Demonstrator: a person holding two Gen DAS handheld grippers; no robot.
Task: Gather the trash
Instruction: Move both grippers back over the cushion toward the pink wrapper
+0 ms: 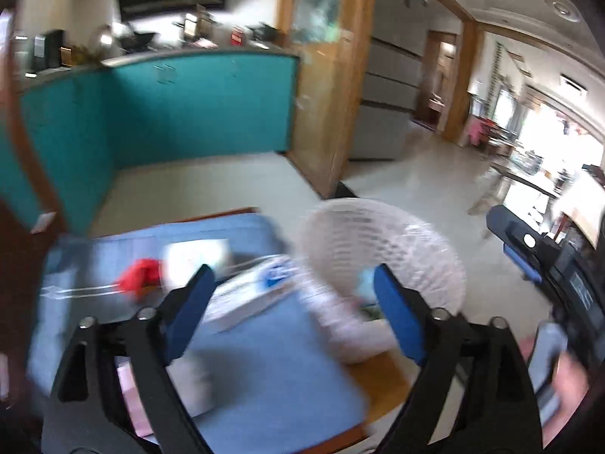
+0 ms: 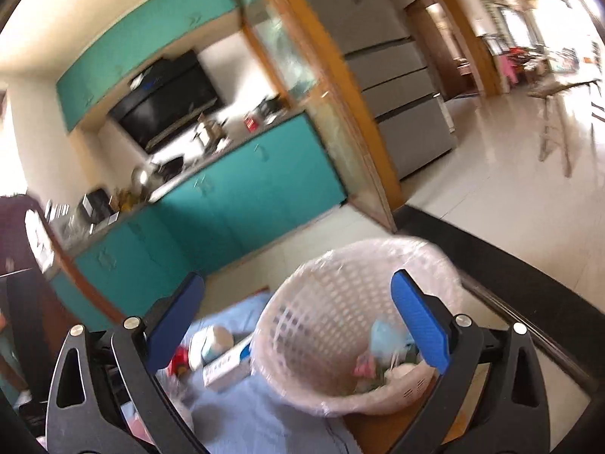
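Our left gripper [image 1: 291,295] has its two blue-padded jaws spread wide and holds nothing; our right gripper [image 2: 298,314] is likewise spread apart and empty. Between the left jaws we see one long white carton [image 1: 251,295] with blue print lying on the blue cloth [image 1: 264,378] that covers the wooden table [image 1: 382,386]. Beyond it lie one crumpled red wrapper [image 1: 140,274] and one pale, blurred piece of paper [image 1: 196,255]. One white lattice-walled plastic basket [image 2: 321,302], round and lined with a clear bag, stands at the cloth's edge just beside the carton; it holds several scraps of trash [image 2: 382,355], too blurred for us to count.
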